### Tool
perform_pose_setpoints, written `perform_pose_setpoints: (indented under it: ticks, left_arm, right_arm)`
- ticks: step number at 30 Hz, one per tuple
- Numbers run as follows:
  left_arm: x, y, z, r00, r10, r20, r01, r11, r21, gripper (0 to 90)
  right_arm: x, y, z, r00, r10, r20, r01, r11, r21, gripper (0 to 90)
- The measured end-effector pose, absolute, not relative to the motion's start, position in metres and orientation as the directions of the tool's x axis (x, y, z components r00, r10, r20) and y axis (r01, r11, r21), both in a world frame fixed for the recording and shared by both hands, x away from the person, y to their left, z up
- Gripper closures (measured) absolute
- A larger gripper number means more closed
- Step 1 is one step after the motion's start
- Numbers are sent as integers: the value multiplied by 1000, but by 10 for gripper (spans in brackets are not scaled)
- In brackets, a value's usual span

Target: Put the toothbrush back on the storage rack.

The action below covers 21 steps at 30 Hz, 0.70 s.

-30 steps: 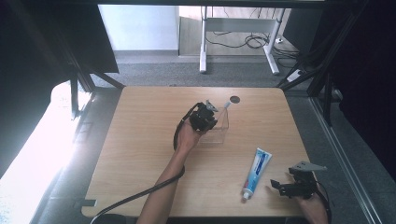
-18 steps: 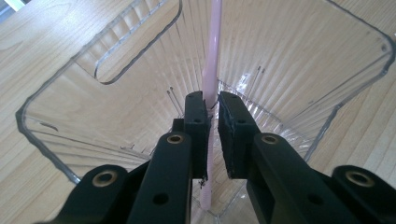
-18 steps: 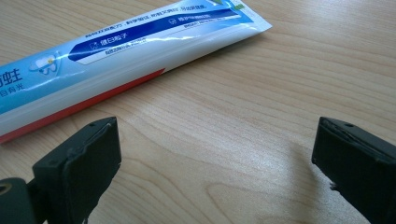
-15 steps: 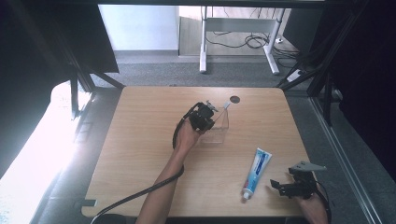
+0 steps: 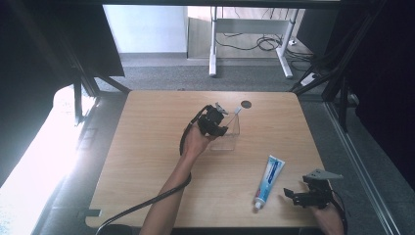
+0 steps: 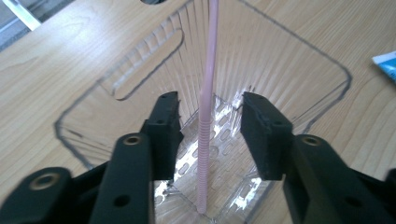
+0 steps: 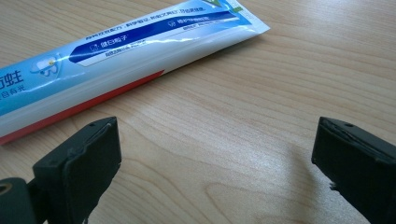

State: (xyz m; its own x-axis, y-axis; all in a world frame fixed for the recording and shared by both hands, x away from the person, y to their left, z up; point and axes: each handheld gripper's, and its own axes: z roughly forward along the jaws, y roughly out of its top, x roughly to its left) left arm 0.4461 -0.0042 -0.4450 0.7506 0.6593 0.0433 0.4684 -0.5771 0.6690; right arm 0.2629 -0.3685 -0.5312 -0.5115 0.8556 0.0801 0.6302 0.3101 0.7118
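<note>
Left gripper [image 6: 209, 116]: jaws have just been opening and stand apart either side of the pink toothbrush [image 6: 205, 135], clear of it. Toothbrush stands upright inside the clear holder [image 6: 299, 60] mid-table. Right gripper [image 7: 215, 158]: jaws wide apart, near the toothpaste tube [image 7: 126, 51] lying flat.

The high view looks forward and down from above the person's side, taking in the whole desk [image 5: 147, 161] and the floor beyond it at the top of the frame. The left gripper view sits close, looking steeply down between its tongs [image 6: 210, 135] into a clear container [image 6: 299, 60], which the high view shows at mid-frame. The right gripper view looks low and near across the desk between its tongs [image 7: 215, 154], with the toothpaste tube [image 7: 116, 51] at upper left, shared with the high view's lower right
</note>
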Motion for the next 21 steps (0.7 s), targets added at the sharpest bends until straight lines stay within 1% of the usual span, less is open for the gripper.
perform_pose_setpoints:
  ticks: [2, 4, 7, 10, 11, 12, 17, 21]
  left_arm:
    - [444, -1, -440, 751, 659, 50, 462, -578, 673, 500]
    - [443, 1, -437, 749, 663, 24, 469, -554, 688, 461]
    - [440, 5, -434, 742, 670, 21, 469, -541, 698, 386]
    - [438, 9, -430, 738, 675, 5, 474, -523, 709, 299]
    - [436, 11, -428, 738, 675, 1, 473, -518, 712, 253]
    - [435, 12, -427, 737, 676, 0, 474, -517, 713, 253]
    - [429, 18, -421, 738, 675, -3, 473, -514, 716, 157]
    - [423, 26, -417, 742, 670, -18, 476, -508, 718, 148]
  right_arm:
    - [263, -368, -531, -512, 855, 80, 630, 310, 712, 15]
    - [263, -368, -531, -512, 855, 79, 629, 311, 712, 15]
    - [263, -368, -531, -512, 855, 79, 629, 310, 713, 15]
    - [262, -368, -531, -513, 855, 78, 628, 312, 713, 16]
    - [262, -368, -530, -513, 855, 78, 628, 312, 713, 15]
    - [262, -368, -530, -513, 855, 78, 628, 312, 713, 15]
    - [262, -367, -530, -514, 855, 75, 627, 314, 713, 16]
    - [262, -367, -530, -515, 854, 74, 626, 317, 712, 16]
